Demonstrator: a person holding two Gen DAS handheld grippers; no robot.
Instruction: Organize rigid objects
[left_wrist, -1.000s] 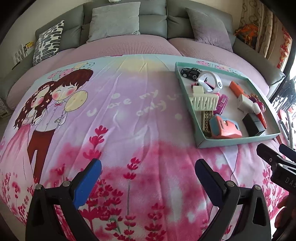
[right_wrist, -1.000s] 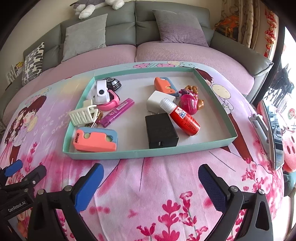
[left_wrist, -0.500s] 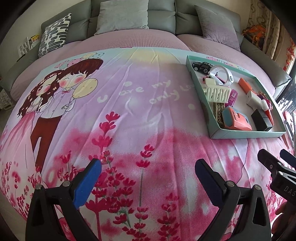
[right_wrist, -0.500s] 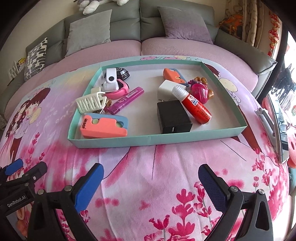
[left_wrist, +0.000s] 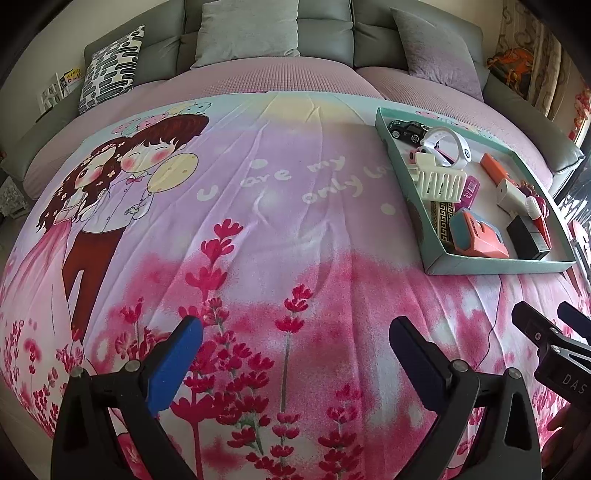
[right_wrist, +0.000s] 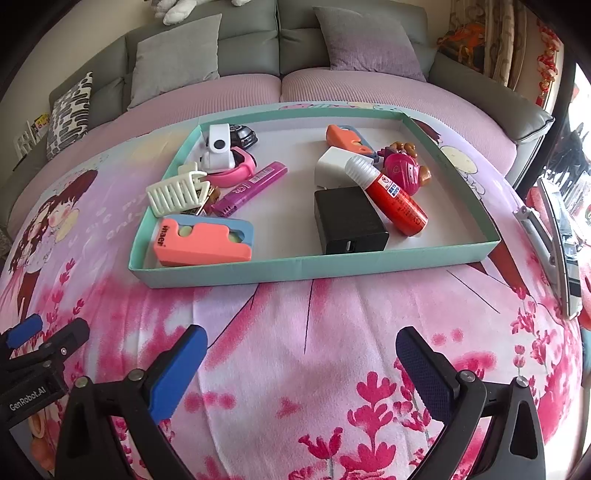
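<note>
A teal tray (right_wrist: 317, 266) sits on the pink cartoon blanket and holds several small objects: an orange-and-blue holder (right_wrist: 203, 242), a white comb clip (right_wrist: 173, 194), a purple marker (right_wrist: 251, 188), a pink-and-white watch (right_wrist: 221, 155), a black box (right_wrist: 349, 219), a red glue bottle (right_wrist: 388, 194) and a pink toy (right_wrist: 400, 171). The tray also shows at the right in the left wrist view (left_wrist: 410, 192). My right gripper (right_wrist: 301, 350) is open and empty, in front of the tray. My left gripper (left_wrist: 295, 341) is open and empty over bare blanket, left of the tray.
A grey sofa back with cushions (right_wrist: 173, 59) runs behind the pink bed surface. A patterned pillow (left_wrist: 110, 70) lies at the far left. A metal-framed object (right_wrist: 554, 243) stands at the right edge. The blanket (left_wrist: 221, 206) spreads left of the tray.
Both grippers have drawn back from the tray and risen a little; the tray looks smaller and farther. Both jaws stay open and empty. Nothing in the tray has moved.
</note>
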